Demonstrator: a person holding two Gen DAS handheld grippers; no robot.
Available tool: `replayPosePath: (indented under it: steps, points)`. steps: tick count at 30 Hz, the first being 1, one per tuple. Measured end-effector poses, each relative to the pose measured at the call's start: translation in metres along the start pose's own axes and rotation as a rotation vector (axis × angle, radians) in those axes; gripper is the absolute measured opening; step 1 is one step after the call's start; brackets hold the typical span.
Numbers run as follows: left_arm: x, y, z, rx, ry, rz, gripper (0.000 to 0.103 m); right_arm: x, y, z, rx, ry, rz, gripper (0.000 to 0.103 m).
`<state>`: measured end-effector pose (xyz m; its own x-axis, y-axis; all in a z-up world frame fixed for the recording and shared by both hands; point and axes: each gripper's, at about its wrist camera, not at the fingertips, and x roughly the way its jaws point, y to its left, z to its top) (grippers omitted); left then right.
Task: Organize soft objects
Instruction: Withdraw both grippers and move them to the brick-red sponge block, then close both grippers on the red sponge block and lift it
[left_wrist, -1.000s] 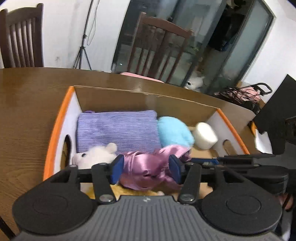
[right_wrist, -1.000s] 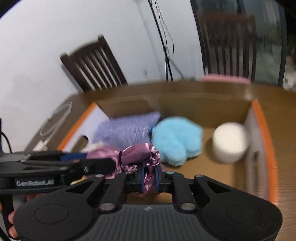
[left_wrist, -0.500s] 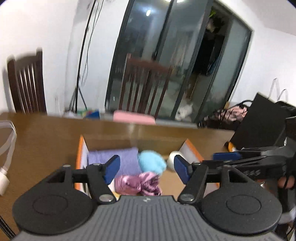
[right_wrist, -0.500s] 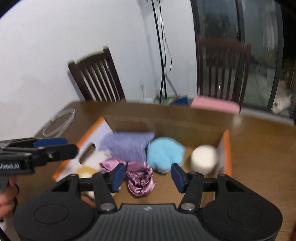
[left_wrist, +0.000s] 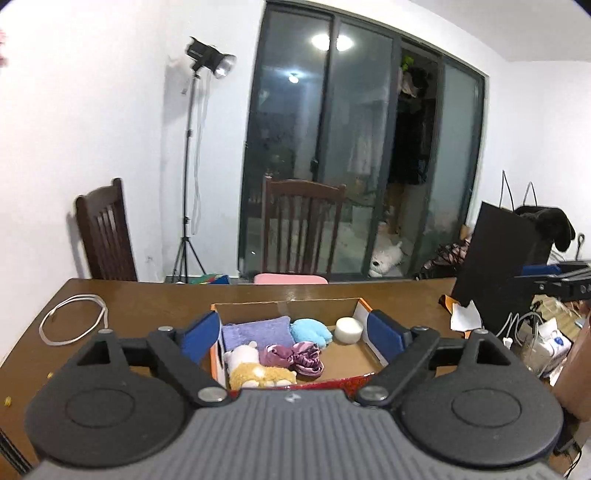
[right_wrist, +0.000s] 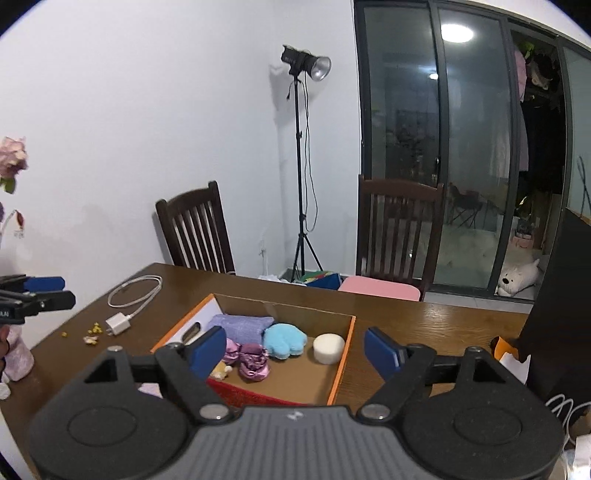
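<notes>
An open cardboard box with orange edges (left_wrist: 364, 312) (right_wrist: 341, 363) sits on the brown table. In it lie a purple knit pouch (left_wrist: 256, 332) (right_wrist: 240, 326), a blue fluffy paw (left_wrist: 310, 332) (right_wrist: 285, 339), a white round puff (left_wrist: 348, 329) (right_wrist: 328, 347), a shiny purple satin cloth (left_wrist: 295, 356) (right_wrist: 251, 362) and a cream and yellow plush toy (left_wrist: 255, 369) (right_wrist: 220, 371). My left gripper (left_wrist: 293, 338) is open and empty, held back above the box's near side. My right gripper (right_wrist: 295, 349) is open and empty, also raised and back from the box.
A white cable (left_wrist: 72, 319) and charger plug (right_wrist: 118, 326) lie on the table to the left, with small yellow crumbs (right_wrist: 94, 328). A black bag (left_wrist: 498, 266) stands at the right. Two wooden chairs (right_wrist: 395, 229) and a light stand (right_wrist: 301, 177) are beyond the table.
The right gripper opened and let go of the satin cloth, which now lies in the box. Both grippers pulled up and back from the box and opened wider.
</notes>
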<state>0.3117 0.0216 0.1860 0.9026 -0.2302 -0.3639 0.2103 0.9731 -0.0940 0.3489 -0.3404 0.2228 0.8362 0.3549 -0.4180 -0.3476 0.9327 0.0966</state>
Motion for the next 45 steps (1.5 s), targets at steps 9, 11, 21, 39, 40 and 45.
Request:
replayPosePath:
  steps: [9, 11, 21, 39, 40, 45]
  points:
    - [-0.086, -0.019, -0.111, -0.073, -0.144, 0.090, 0.101, -0.070, 0.031, -0.090, 0.032, -0.195, 0.055, 0.089]
    - [-0.099, -0.022, -0.137, -0.067, -0.144, 0.059, 0.103, -0.081, 0.040, -0.121, 0.021, -0.214, 0.045, 0.094]
    - [-0.098, -0.028, -0.207, 0.056, 0.022, -0.012, 0.103, -0.078, 0.065, -0.247, 0.105, -0.068, 0.131, 0.102]
    - [0.137, -0.054, -0.148, -0.131, 0.261, -0.234, 0.057, 0.097, -0.021, -0.198, 0.306, 0.055, 0.096, 0.084]
    - [0.155, -0.056, -0.147, -0.144, 0.281, -0.246, 0.055, 0.110, -0.028, -0.197, 0.330, 0.062, 0.107, 0.082]
    - [0.209, -0.063, -0.149, -0.177, 0.349, -0.266, 0.039, 0.161, -0.050, -0.198, 0.435, 0.094, 0.129, 0.042]
